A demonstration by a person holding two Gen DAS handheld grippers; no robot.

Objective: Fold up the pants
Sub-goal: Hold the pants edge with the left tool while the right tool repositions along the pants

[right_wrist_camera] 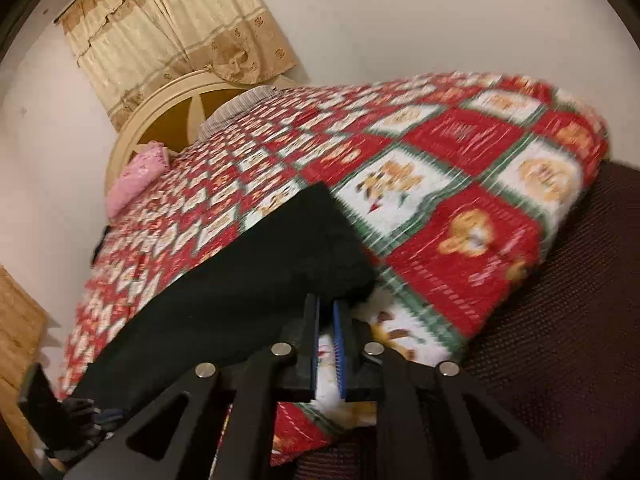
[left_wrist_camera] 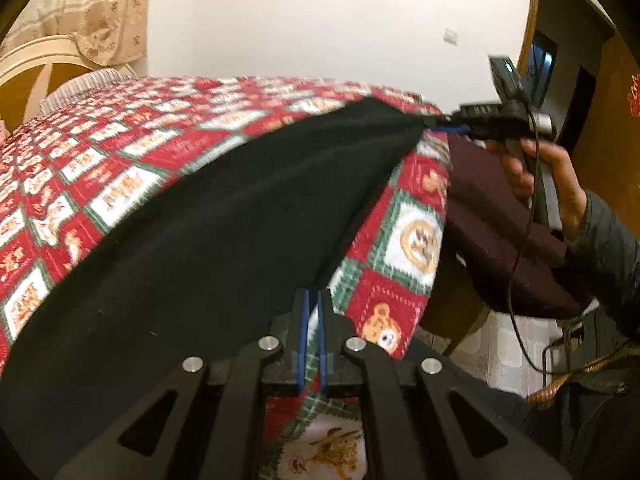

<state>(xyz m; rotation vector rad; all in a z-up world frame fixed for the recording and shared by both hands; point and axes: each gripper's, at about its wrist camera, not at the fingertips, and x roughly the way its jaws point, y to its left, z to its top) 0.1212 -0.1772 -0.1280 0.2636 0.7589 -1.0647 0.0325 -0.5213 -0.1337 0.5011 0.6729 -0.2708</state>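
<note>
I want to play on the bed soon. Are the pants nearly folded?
Not yet. The pants lie flat on the quilt as one long strip, so the legs look laid together. The left gripper is shut at one end; the right gripper, fingers apart, holds nothing. Folding end to end is left.

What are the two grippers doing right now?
Left gripper: shut, at the edge of the black pants; a grip can't be told.
Right gripper: slightly open, holding nothing.
</note>
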